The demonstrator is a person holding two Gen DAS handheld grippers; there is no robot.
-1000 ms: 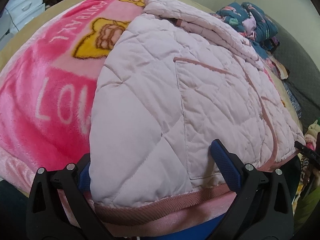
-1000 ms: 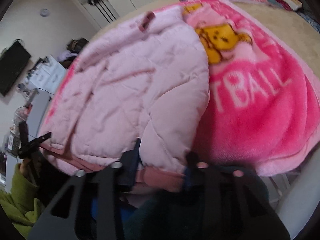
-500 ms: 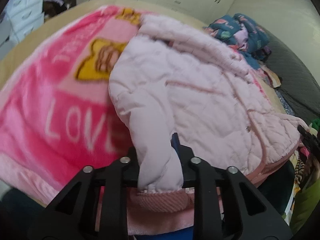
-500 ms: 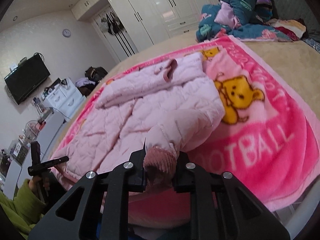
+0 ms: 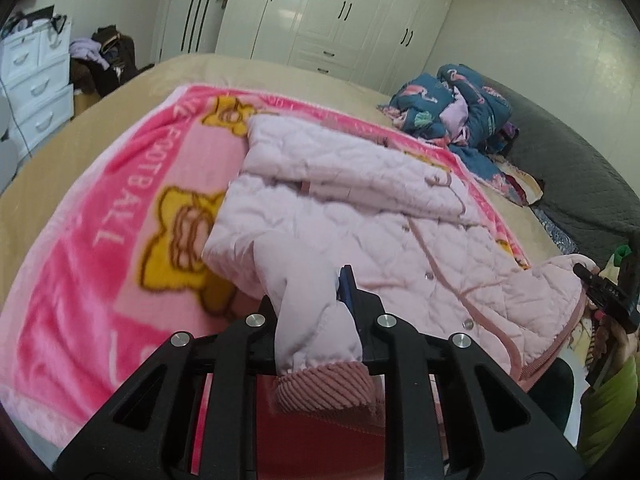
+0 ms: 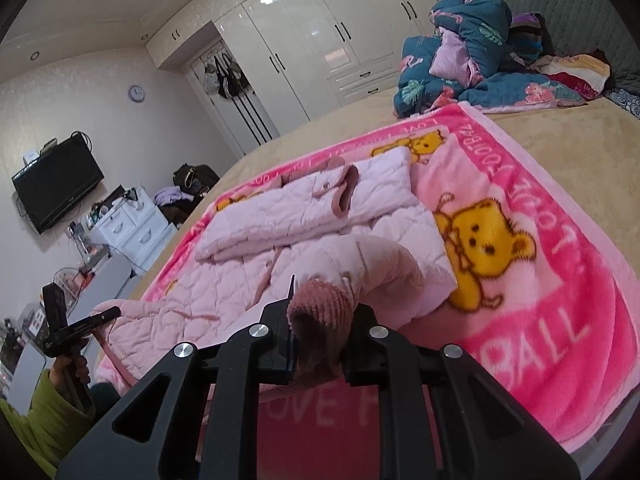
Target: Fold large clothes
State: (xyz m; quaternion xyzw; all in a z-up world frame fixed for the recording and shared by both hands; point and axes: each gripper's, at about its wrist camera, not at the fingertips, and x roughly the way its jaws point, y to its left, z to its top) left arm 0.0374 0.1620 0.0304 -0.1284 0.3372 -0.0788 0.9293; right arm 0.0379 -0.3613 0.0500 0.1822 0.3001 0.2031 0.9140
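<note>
hem corners of the pink quilted jacket point(image 5: 360, 232) are pinched so its bottom edge can, i judge, be carried over toward the collar for a fold. left gripper point(image 5: 316, 320) is clamped nearly shut on one ribbed-hem corner; right gripper point(image 6: 318, 332) is squeezed fully onto the other ribbed bunch. ahead of both tongs the jacket's body lies spread on the pink blanket point(image 6: 540, 280) on the bed.

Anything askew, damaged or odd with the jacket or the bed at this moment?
Nothing damaged. The pale pink quilted jacket lies on the pink bear-print blanket, its ribbed hem corners pinched in the left gripper and right gripper. A dark floral quilt sits heaped at the bed's far end.
</note>
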